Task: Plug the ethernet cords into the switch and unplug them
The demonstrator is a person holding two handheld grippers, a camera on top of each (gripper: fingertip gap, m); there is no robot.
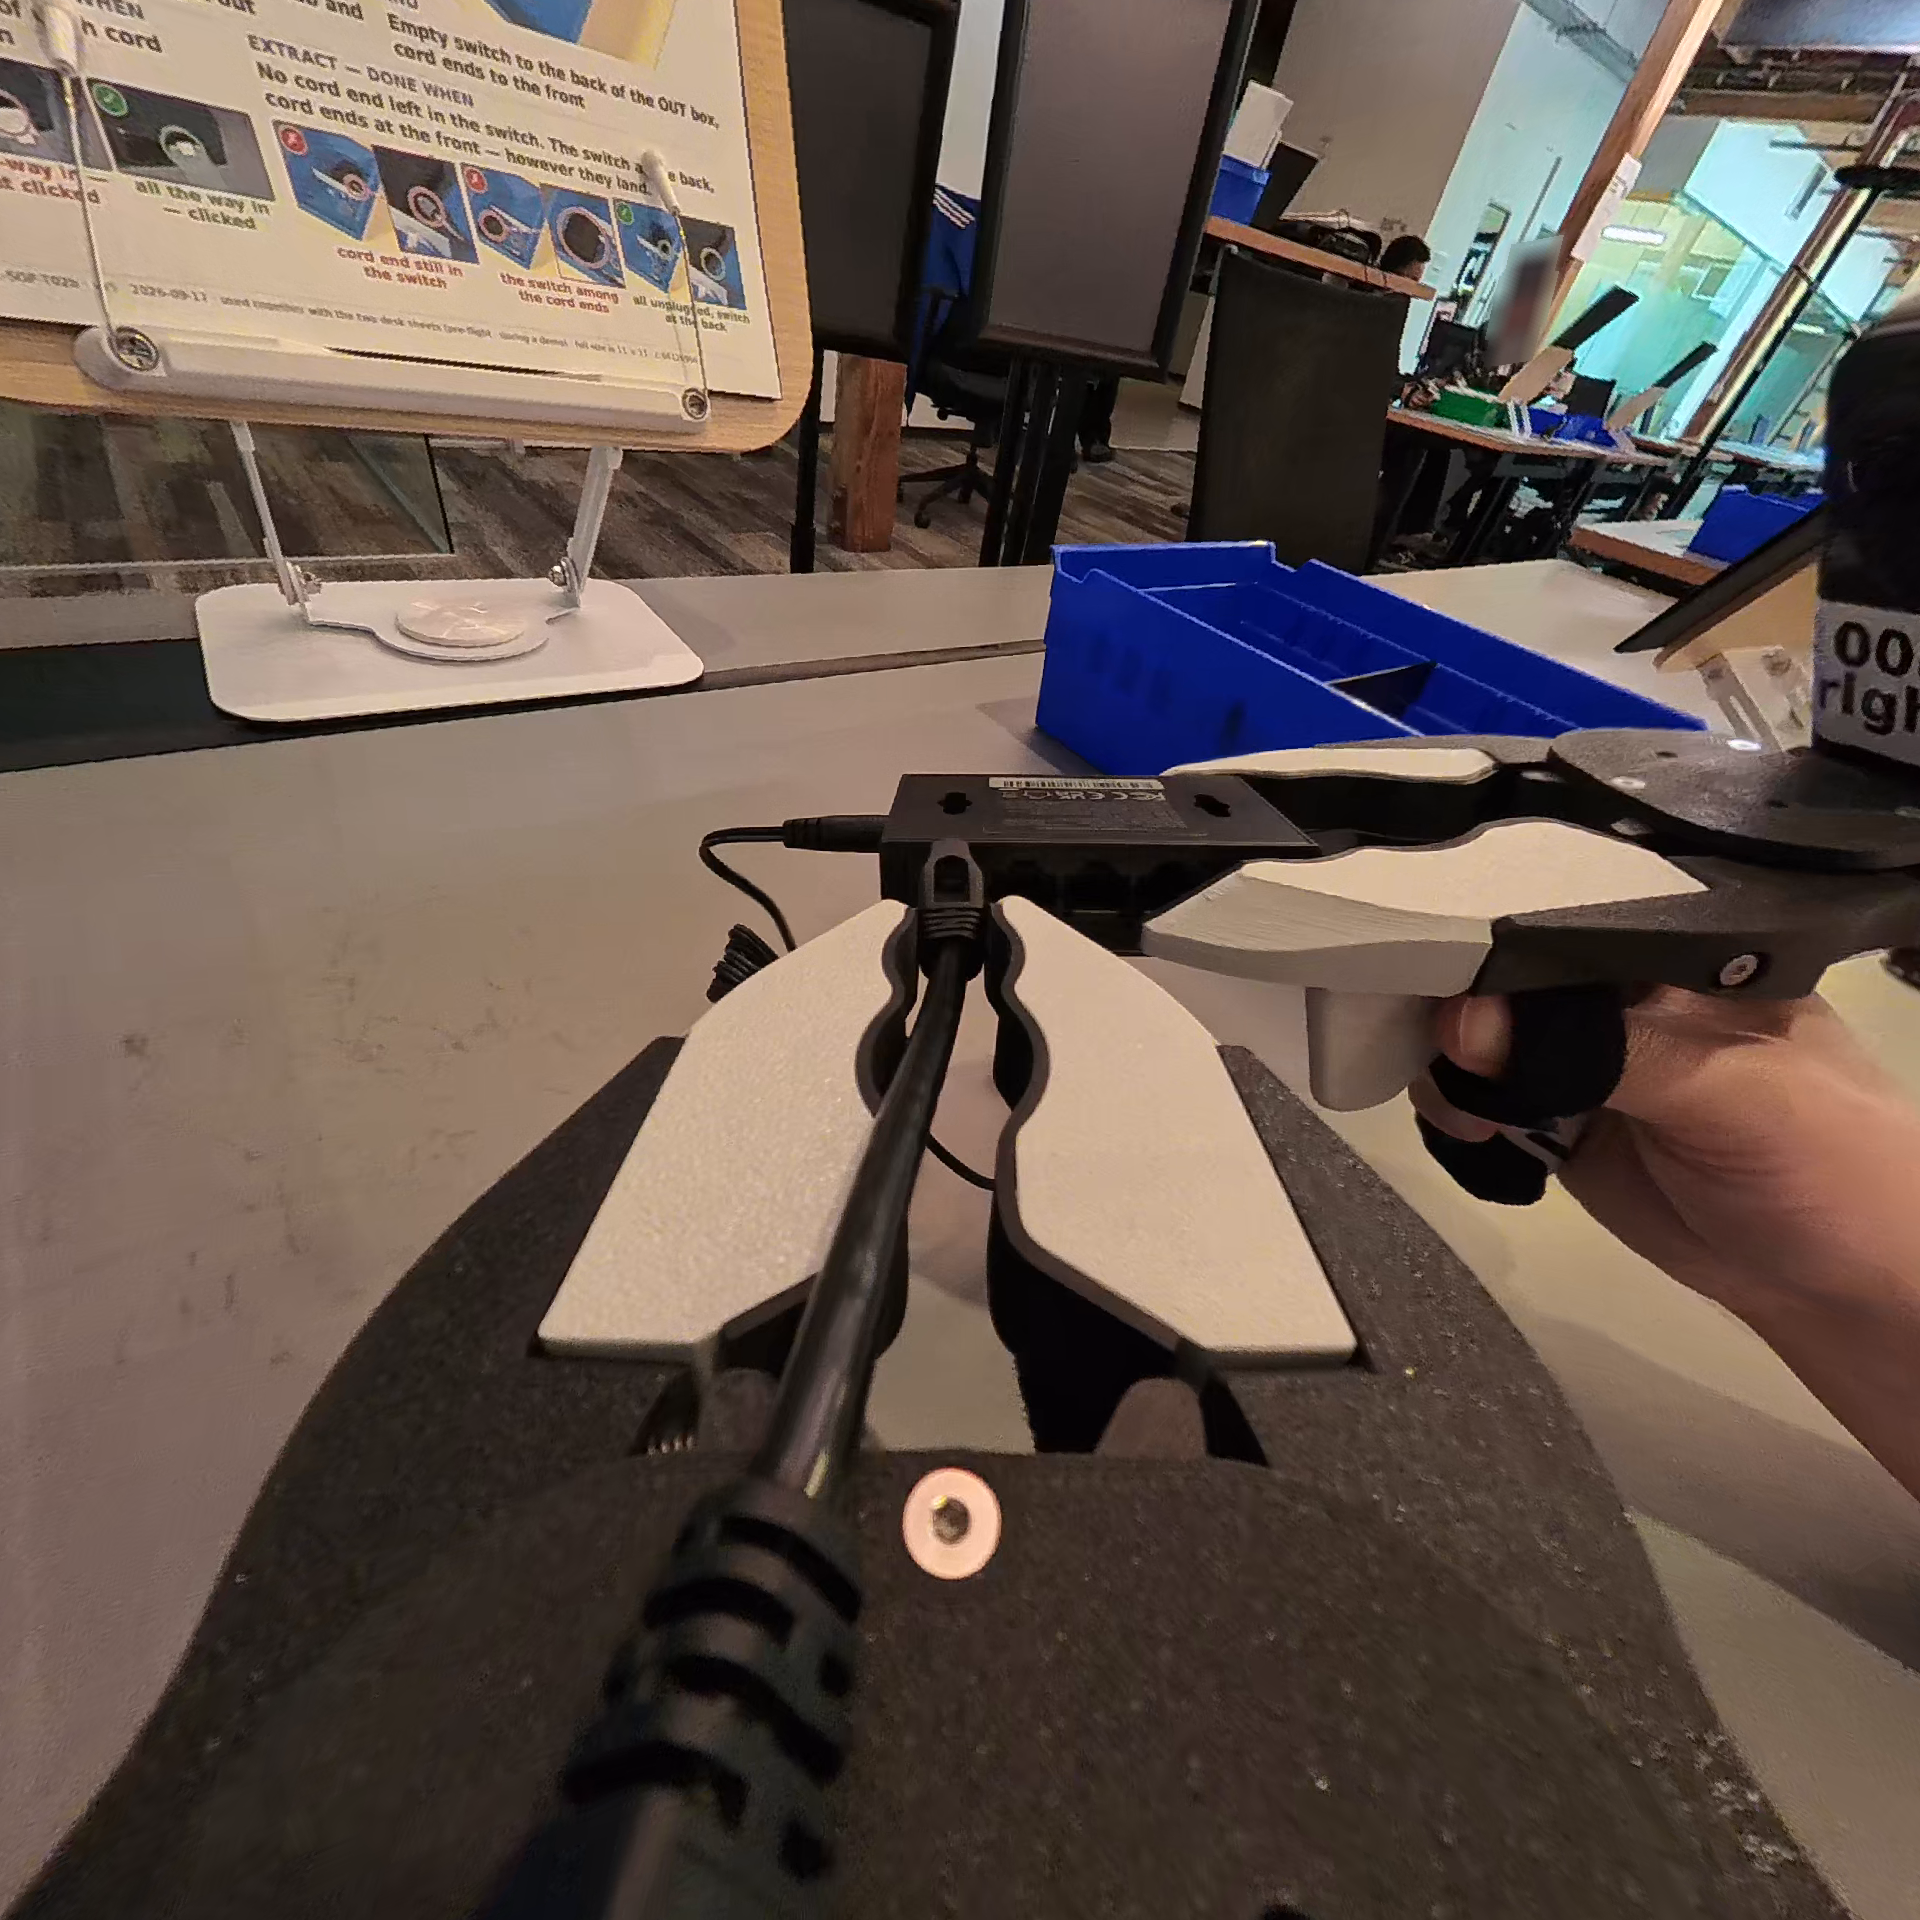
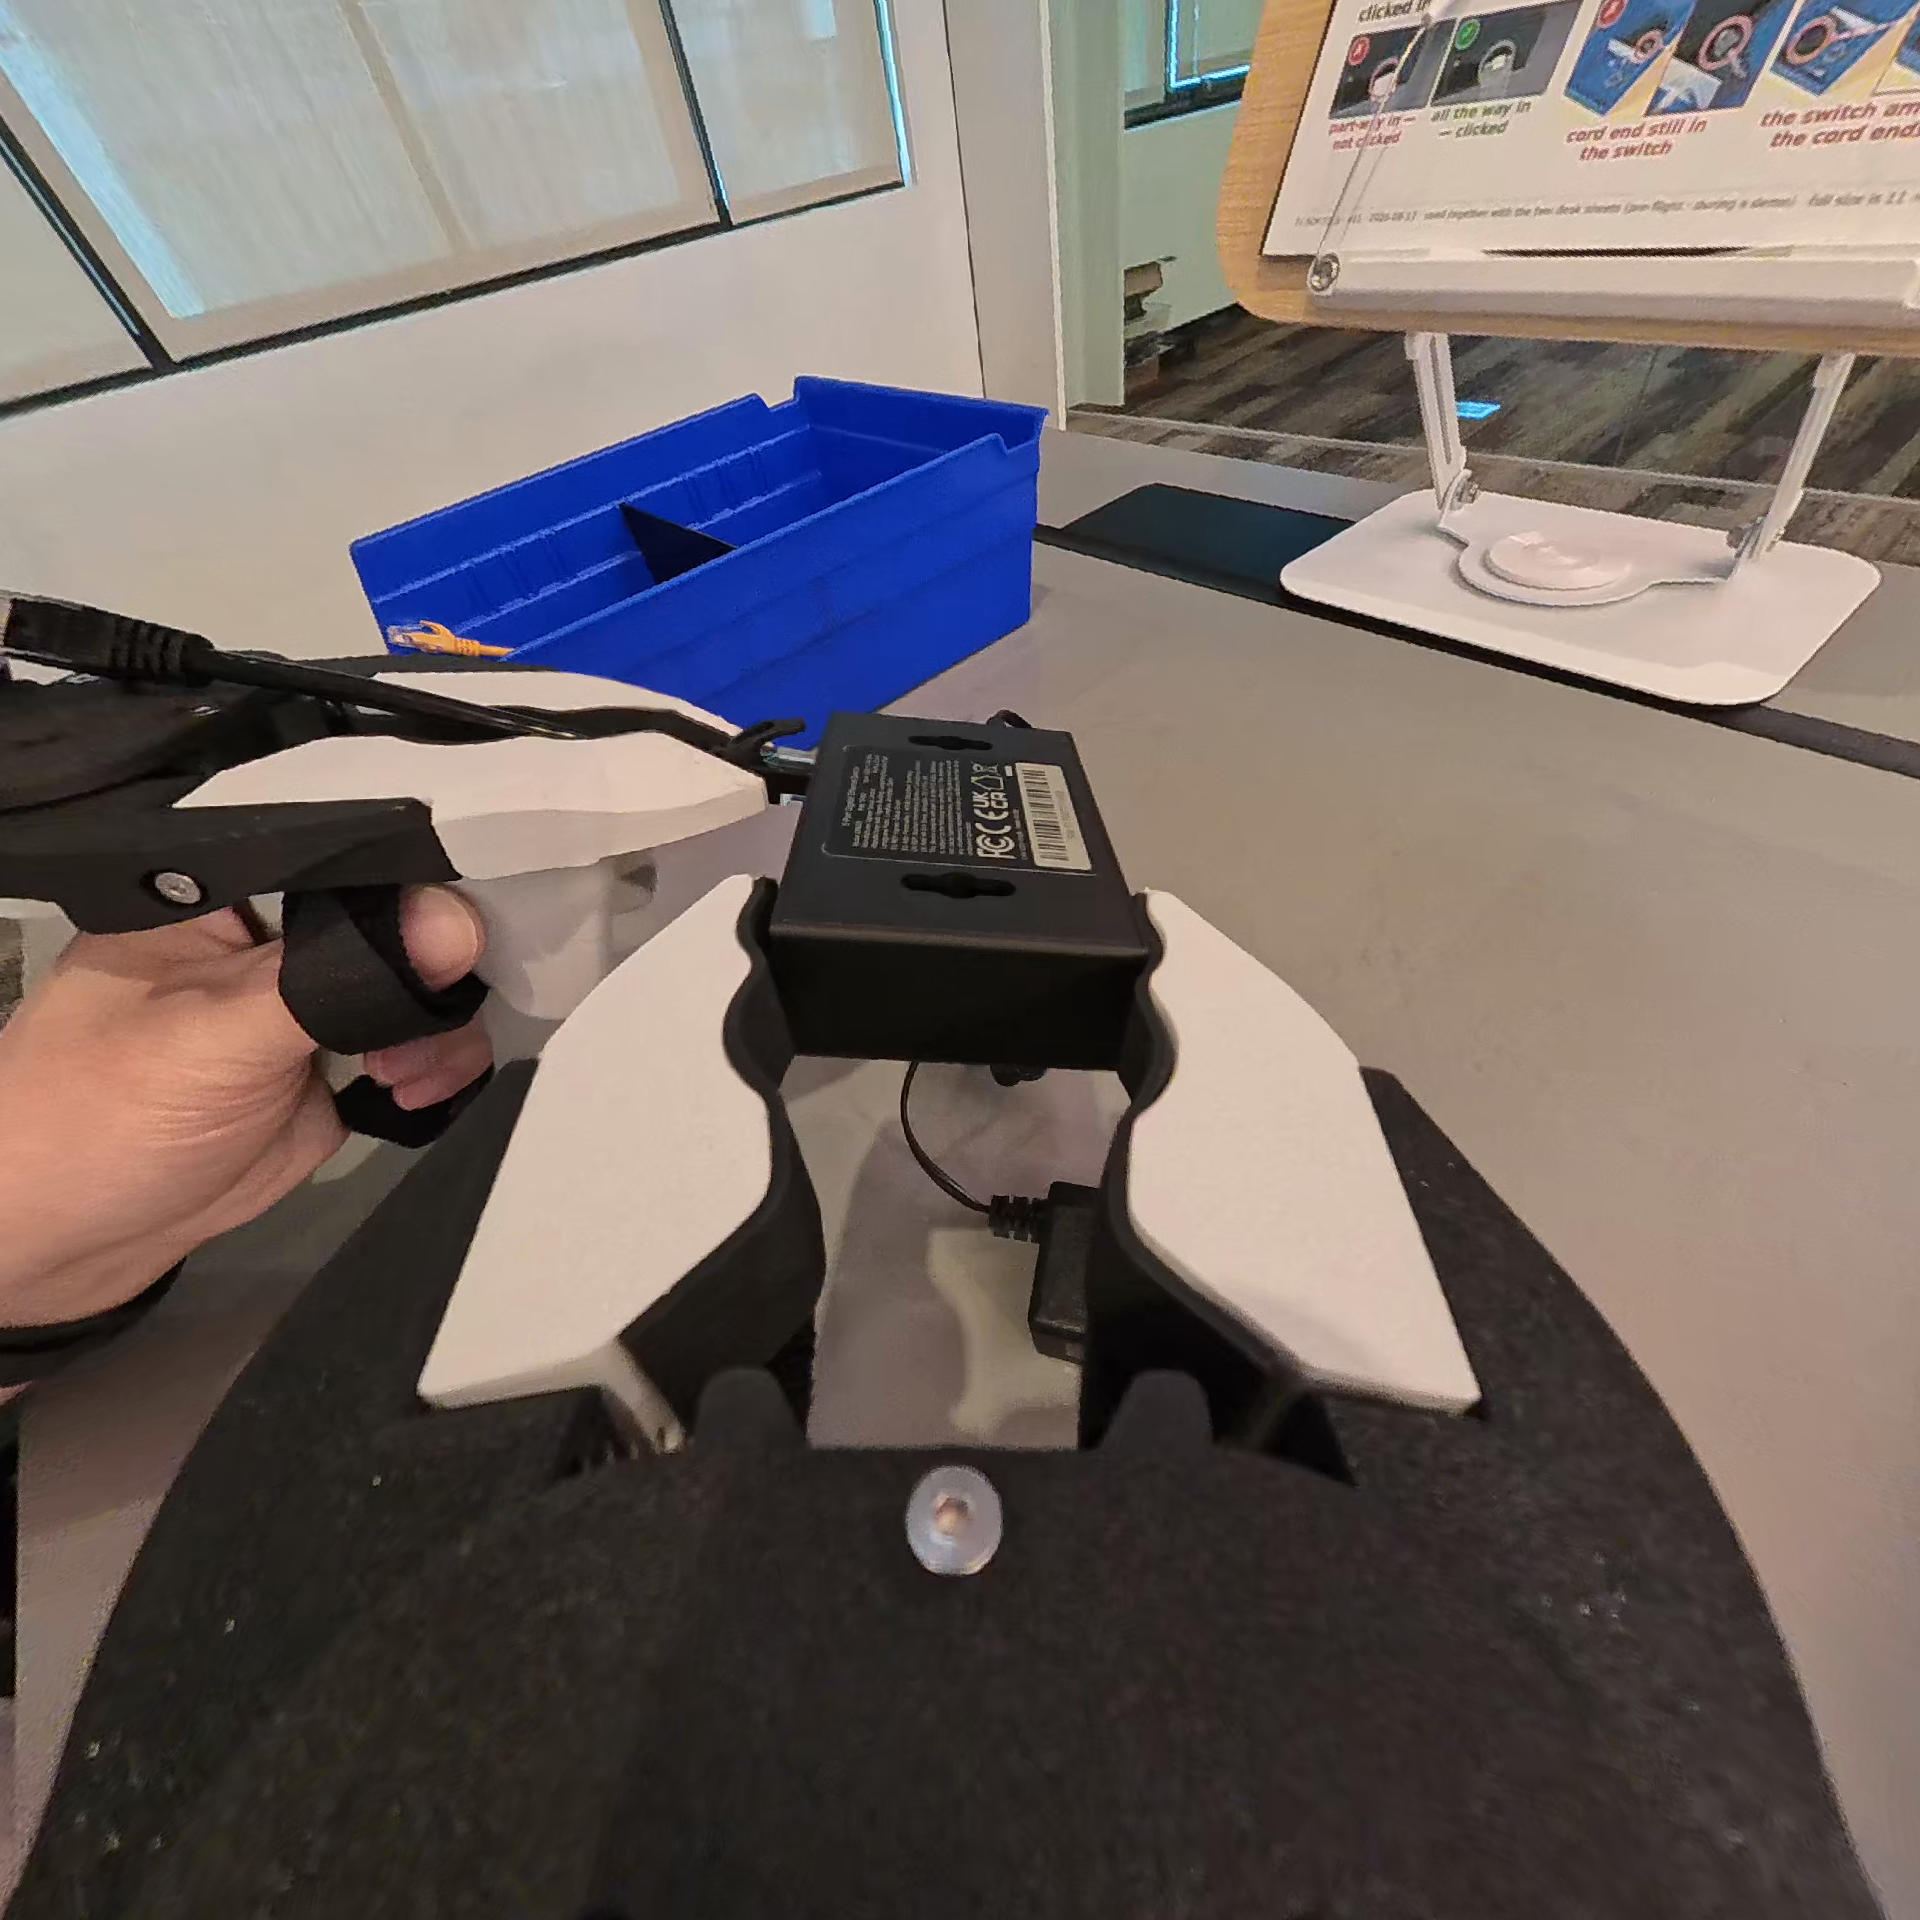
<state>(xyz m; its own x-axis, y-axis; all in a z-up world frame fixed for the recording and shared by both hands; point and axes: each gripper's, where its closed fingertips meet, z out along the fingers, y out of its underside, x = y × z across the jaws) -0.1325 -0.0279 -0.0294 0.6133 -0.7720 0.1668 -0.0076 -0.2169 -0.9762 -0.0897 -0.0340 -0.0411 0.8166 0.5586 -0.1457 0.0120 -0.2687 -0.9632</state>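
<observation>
The grey surface (image 1: 364, 987) fills both views, though each camera's own black gripper body covers its near part. At its far side a blue bin (image 2: 831, 613) with a dark divider stands just behind the switch; most of its floor is hidden by its walls, and only the tip of an orange cord (image 2: 447, 639) peeks over one corner. A white stand (image 1: 447, 644) carries an instruction sheet that is cut off at the top of both views.

The black switch (image 2: 956, 894) lies label side up near the middle of the surface. The right hand-held gripper (image 2: 951, 966) is clamped across its short end, one pad pressed on each side. Its ports are hard to make out, dark against the dark casing. A thin power lead (image 1: 727, 862) leaves one end of the switch and loops beneath it to a plug (image 2: 1060, 1278) half hidden by a finger.

The left hand-held gripper (image 1: 951, 935) is clamped on the black ethernet cord (image 1: 883, 1195) right behind its connector boot, the fingers nearly together. The connector sits at the leftmost port; how deeply it is seated cannot be told. The cord's other end blurs out close to the lens.
</observation>
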